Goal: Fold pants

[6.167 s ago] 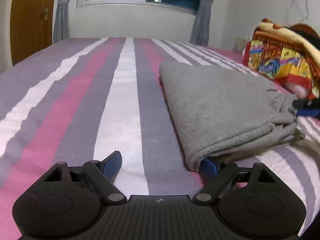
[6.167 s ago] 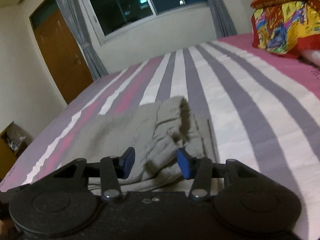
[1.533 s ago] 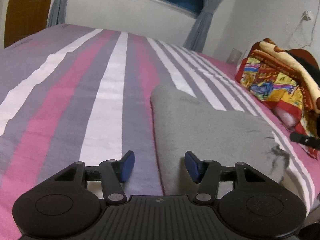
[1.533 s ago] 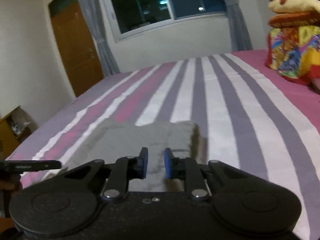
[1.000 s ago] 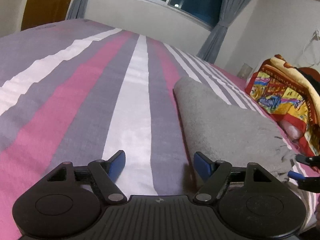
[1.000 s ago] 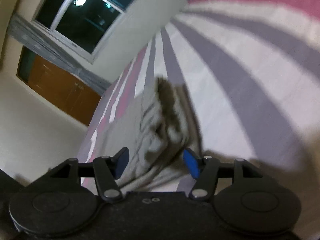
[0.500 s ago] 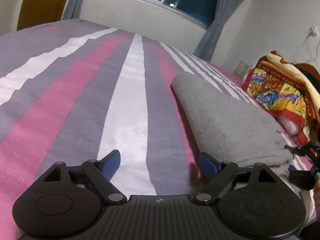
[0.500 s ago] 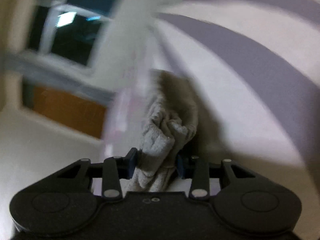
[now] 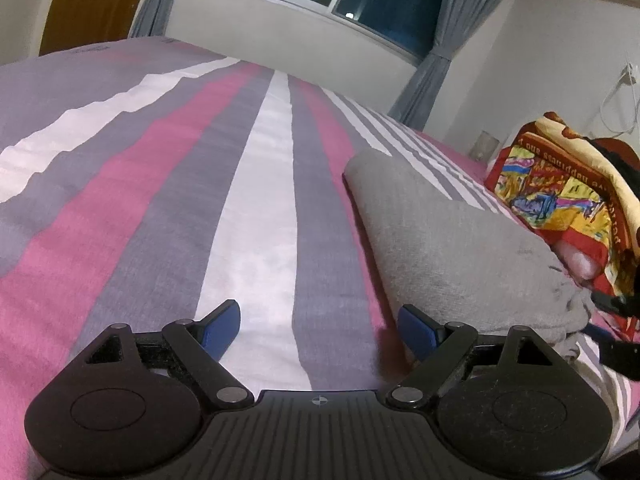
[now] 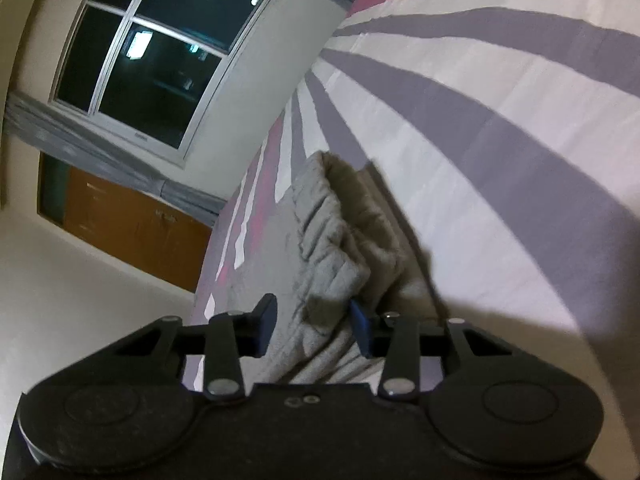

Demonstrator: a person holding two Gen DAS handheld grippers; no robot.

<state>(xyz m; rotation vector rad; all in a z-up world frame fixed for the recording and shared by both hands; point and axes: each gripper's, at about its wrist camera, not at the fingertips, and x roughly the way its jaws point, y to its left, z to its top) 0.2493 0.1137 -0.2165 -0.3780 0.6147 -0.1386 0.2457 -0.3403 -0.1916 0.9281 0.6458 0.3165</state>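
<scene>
The grey pants (image 9: 460, 248) lie folded into a long pad on the striped bed sheet (image 9: 260, 200), right of centre in the left wrist view. My left gripper (image 9: 318, 330) is open wide over bare sheet, its right finger (image 9: 416, 336) close beside the pants' near folded edge. At the pad's far right end the cloth bunches up next to the black frame of my right gripper (image 9: 620, 356). In the tilted right wrist view, my right gripper (image 10: 313, 326) is shut on that bunched, ribbed end of the pants (image 10: 328, 248), and cloth fills the gap between its blue pads.
A colourful folded blanket (image 9: 560, 192) lies at the bed's right side, just beyond the pants. Broad striped sheet stretches left of the pants. A window (image 10: 152, 64) with grey curtains and a wooden door (image 10: 132, 224) are on the far walls.
My right gripper went from open around the bunched end to shut on it, and its view rolled. My left gripper widened a little and stayed where it was.
</scene>
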